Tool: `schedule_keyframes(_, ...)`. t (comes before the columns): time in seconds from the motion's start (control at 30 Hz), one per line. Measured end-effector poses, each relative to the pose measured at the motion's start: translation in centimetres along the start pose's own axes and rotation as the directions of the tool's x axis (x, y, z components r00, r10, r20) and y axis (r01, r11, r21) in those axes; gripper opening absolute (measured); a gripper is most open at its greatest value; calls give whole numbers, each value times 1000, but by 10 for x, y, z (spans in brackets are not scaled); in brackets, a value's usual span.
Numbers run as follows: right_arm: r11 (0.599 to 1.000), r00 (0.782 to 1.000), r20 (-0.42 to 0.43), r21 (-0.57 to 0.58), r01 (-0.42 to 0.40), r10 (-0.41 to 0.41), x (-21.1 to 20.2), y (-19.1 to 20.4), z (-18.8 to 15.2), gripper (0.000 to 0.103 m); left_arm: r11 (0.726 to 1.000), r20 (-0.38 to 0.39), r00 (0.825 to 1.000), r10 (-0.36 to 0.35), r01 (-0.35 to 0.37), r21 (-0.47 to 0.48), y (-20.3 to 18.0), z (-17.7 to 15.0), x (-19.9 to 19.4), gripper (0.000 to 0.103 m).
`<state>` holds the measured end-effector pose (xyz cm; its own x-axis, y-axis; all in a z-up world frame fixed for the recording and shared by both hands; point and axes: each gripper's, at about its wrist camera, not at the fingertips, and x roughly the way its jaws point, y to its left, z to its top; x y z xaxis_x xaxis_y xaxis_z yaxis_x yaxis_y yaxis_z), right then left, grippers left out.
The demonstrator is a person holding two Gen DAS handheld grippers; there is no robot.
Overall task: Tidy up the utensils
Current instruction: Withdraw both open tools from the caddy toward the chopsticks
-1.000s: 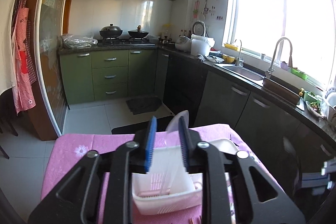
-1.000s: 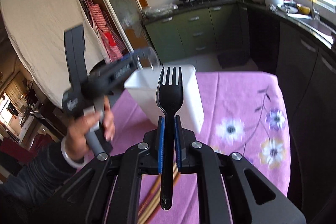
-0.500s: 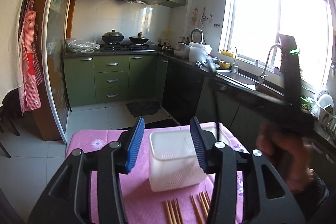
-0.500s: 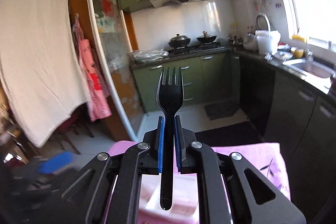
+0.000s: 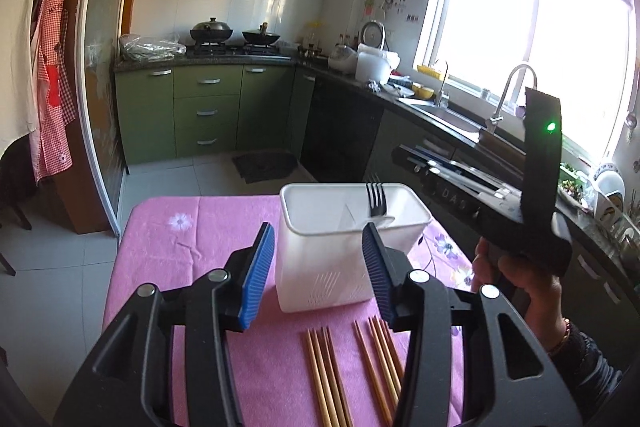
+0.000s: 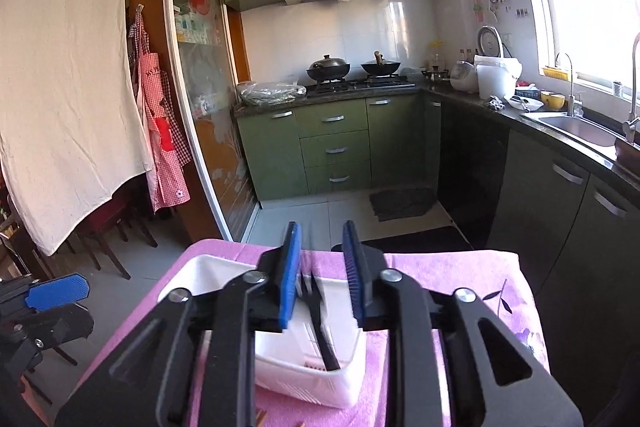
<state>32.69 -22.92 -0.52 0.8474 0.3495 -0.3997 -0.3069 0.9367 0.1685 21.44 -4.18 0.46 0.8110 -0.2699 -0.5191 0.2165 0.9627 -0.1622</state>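
Note:
A white plastic utensil holder (image 5: 344, 247) stands on the pink flowered tablecloth (image 5: 192, 235). A black fork (image 5: 375, 201) stands inside it at the right, tines up; in the right wrist view it (image 6: 320, 319) leans in the holder (image 6: 320, 383) below the jaws. My left gripper (image 5: 318, 267) is open and empty, just in front of the holder. My right gripper (image 6: 320, 267) is open and empty, right above the holder. Wooden chopsticks (image 5: 326, 375) lie in two bunches on the cloth near the left gripper.
The table's far edge (image 5: 208, 197) drops to a tiled kitchen floor. Green cabinets (image 5: 208, 111) and a stove with pans (image 5: 234, 37) stand at the back. A dark counter with a sink (image 5: 452, 115) runs along the right, close to the table.
My right gripper has opened and let go of the black fork, which now stands in the holder. My left gripper has opened wider and drawn back, and the chopsticks show more fully.

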Motion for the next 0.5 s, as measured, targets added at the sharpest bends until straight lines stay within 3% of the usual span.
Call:
schedule_keyframes(0.2, 1000, 999, 46, 30, 6, -7, -50, -9, -2, 23, 1000, -131, 991, 1, 1, 14, -8, -16, 1, 50)
schedule_keyframes(0.3, 999, 1000, 2, 47, 23, -23, -78, -15, -11, 29, 1000, -219, 976, 14, -10, 19, -9, -31, 12, 50)
schedule_keyframes(0.5, 998, 979, -201, 55, 44, -32, -94, -32, -59, 29, 999, -459, 887, 37, -30, 23, -5, -72, 63, 50)
